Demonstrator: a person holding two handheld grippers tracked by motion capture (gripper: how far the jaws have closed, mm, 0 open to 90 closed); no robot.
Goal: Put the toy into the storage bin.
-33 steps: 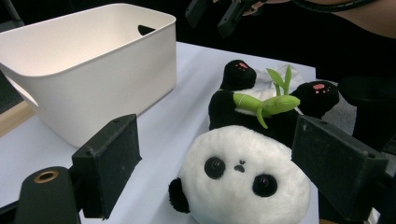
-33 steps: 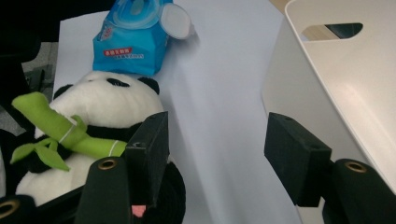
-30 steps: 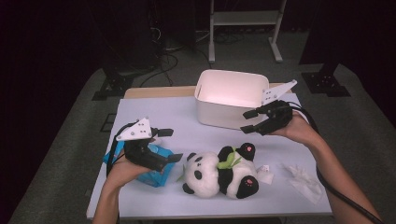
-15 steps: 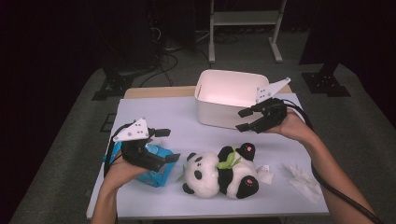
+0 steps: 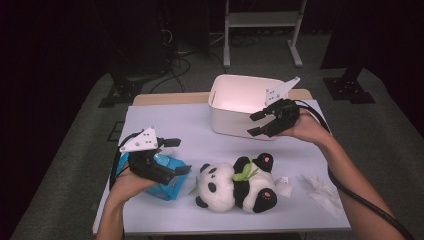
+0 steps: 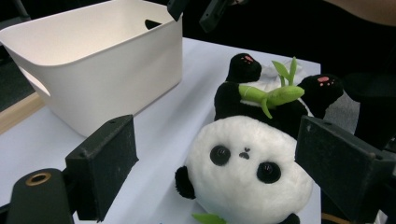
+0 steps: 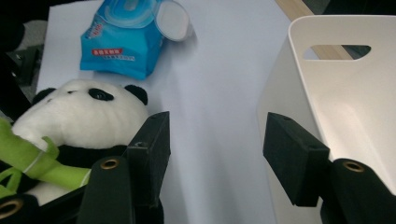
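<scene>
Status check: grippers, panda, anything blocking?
Left gripper open, right gripper open, both empty. Black-and-white plush panda lying free on table. Nothing blocking.

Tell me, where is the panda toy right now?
In the high view the panda toy lies on its back near the table's front edge, between the blue wipes pack on its left and the crumpled tissue on its right.

table (image 5: 200, 135) | on it: bin (image 5: 240, 107), panda (image 5: 235, 182), blue pack (image 5: 167, 175), tissue (image 5: 325, 192)

Both grippers, the left gripper (image 5: 170, 156) and the right gripper (image 5: 260, 124), are black, each topped by a grey three-cornered plate dotted with small holes. Blocky matt-black jaws carry brass-ringed screw holes. A thick black cable (image 5: 372, 210) trails along the bare, sleeveless right forearm.
</scene>
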